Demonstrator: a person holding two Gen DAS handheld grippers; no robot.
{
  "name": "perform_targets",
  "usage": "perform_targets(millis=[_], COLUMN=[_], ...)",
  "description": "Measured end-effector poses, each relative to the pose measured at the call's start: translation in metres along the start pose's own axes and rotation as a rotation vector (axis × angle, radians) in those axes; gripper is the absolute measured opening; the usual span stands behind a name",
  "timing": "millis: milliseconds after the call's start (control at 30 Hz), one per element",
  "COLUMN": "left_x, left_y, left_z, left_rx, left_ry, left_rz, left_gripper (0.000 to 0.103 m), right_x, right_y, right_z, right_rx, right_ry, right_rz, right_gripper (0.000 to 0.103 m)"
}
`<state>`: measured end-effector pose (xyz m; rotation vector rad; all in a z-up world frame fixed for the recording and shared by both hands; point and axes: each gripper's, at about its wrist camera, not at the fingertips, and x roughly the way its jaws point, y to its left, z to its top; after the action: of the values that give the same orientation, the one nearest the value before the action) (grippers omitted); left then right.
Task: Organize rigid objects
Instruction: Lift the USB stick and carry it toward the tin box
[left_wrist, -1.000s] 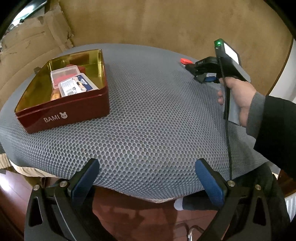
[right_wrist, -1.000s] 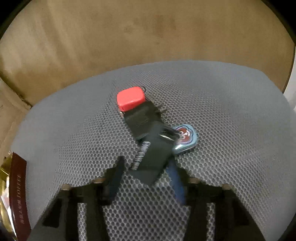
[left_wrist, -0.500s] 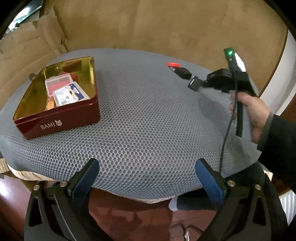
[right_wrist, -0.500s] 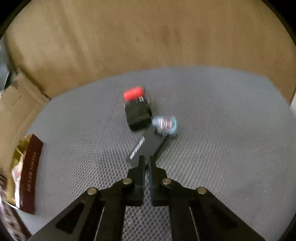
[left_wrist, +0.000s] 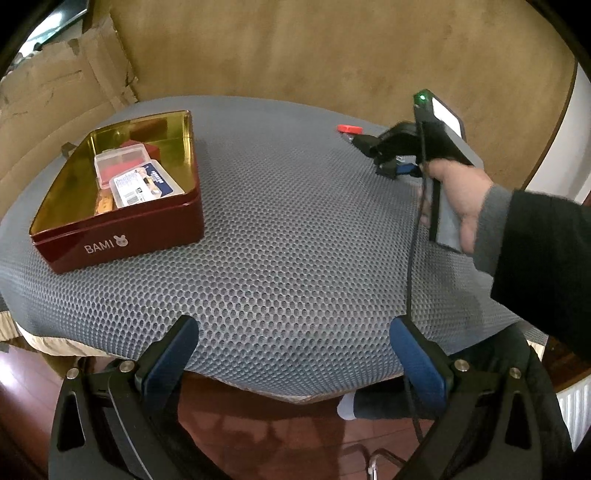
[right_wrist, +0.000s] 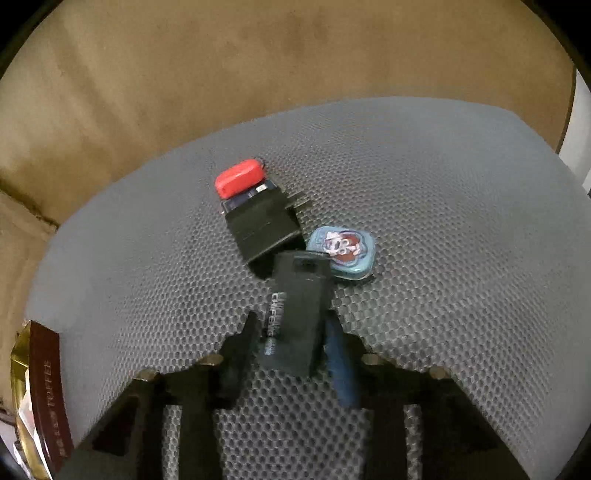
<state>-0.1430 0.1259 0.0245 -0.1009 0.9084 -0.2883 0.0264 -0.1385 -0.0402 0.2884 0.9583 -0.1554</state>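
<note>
A dark red tin (left_wrist: 122, 236) marked BAMI, gold inside, stands at the left of the grey mesh cushion (left_wrist: 295, 240) and holds small plastic boxes. My left gripper (left_wrist: 295, 354) is open and empty at the cushion's near edge. In the right wrist view my right gripper (right_wrist: 295, 332) has its jaws around a black rectangular block (right_wrist: 295, 314) with pale lettering. Just beyond lie a black charger (right_wrist: 264, 225), a red-capped item (right_wrist: 240, 181) and a small blue tin (right_wrist: 343, 254). The right gripper also shows in the left wrist view (left_wrist: 388, 155).
A tan suede backrest (left_wrist: 314, 51) rises behind the cushion. Torn cardboard (left_wrist: 55, 96) stands at the far left. The red tin's corner (right_wrist: 44, 398) shows at the left edge of the right wrist view. Wood floor (left_wrist: 277, 435) lies below the cushion's near edge.
My right gripper pulled back with its jaws shut, then came forward again with the jaws around the black block. The left gripper stayed open and shifted only slightly.
</note>
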Motion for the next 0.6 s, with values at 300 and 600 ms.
perform_targets(millis=[300, 600], left_x=[-0.001, -0.013], left_y=[-0.001, -0.01], left_z=[0.0, 0.002], left_rx=[0.003, 0.02], left_ry=[-0.001, -0.036], left_rz=[-0.015, -0.017], left_gripper=[0.103, 0.103], right_x=[-0.049, -0.088], right_y=[-0.016, -0.016], right_z=[-0.017, -0.007], right_rx=[-0.185, -0.231], right_ry=[-0.102, -0.151], right_rz=[0.0, 0.03], right_gripper=[0.011, 0.01])
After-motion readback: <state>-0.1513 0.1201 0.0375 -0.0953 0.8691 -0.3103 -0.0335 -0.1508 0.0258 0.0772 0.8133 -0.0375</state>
